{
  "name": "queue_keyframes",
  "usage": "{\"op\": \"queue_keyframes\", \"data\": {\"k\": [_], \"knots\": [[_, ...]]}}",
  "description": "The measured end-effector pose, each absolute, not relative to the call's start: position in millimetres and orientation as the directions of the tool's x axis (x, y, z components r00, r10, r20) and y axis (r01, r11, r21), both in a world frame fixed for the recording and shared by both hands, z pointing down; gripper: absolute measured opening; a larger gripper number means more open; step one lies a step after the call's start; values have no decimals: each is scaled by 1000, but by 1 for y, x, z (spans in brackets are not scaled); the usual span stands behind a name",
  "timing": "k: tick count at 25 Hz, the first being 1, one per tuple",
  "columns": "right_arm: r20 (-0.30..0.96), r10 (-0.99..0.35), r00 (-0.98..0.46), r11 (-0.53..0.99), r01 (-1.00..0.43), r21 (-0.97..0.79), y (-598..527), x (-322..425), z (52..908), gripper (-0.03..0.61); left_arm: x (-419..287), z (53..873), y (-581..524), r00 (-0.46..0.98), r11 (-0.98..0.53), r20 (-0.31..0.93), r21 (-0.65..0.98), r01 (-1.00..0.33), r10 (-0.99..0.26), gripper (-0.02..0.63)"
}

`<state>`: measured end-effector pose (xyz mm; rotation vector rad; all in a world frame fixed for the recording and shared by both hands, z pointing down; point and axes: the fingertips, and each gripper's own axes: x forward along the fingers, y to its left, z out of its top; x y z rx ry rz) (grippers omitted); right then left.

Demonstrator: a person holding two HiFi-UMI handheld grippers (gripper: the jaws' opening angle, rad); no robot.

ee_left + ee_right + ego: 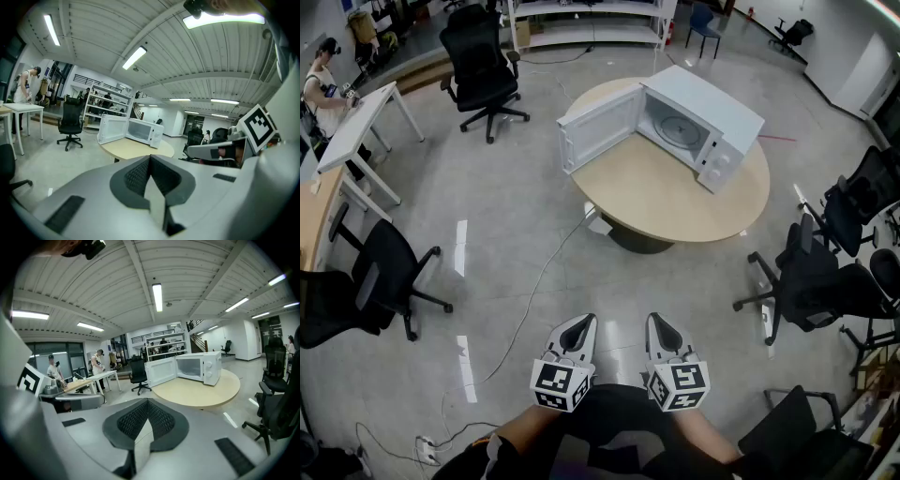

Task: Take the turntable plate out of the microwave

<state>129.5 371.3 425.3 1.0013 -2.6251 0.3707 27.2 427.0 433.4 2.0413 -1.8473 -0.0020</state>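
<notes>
The L gripper (grey, two-jaw, marker cube at its rear) and the matching R gripper are hovering side by side low in the head view, close in front of the person's body and over bare grey floor. Both are pointing fwd and slightly down toward the round light-wood table. Both are sitting well apart from the table, w/ open floor between.

L gripper view: the jaws are pressing together, black ribbed pads meeting at the tip, nothing between them. R gripper view: same, jaws are closing flat on each other, nothing held.

The white box-shaped microwave is standing on the far part of the table w/ its white door hanging wide open to the left. The round glass turntable plate is lying flat on the floor of the mw cavity, inside, untouched. The control panel w/ two knobs is facing the table's right side.

Around the room: a black swivel office chair is standing beyond the table at upper left, another black chair is sitting at the left edge, and several black chairs are crowding the right side. A thin cable is trailing across the floor from under the table. A person is leaning at a white desk at far upper left.
</notes>
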Motion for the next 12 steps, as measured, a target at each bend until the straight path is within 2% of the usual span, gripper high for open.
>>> {"op": "queue_keyframes", "data": {"k": [12], "knots": [[343, -668, -660, 668, -735, -114, 346, 68, 409, 17, -39, 423, 396, 217, -152, 220, 280, -948, -951, 46]]}}
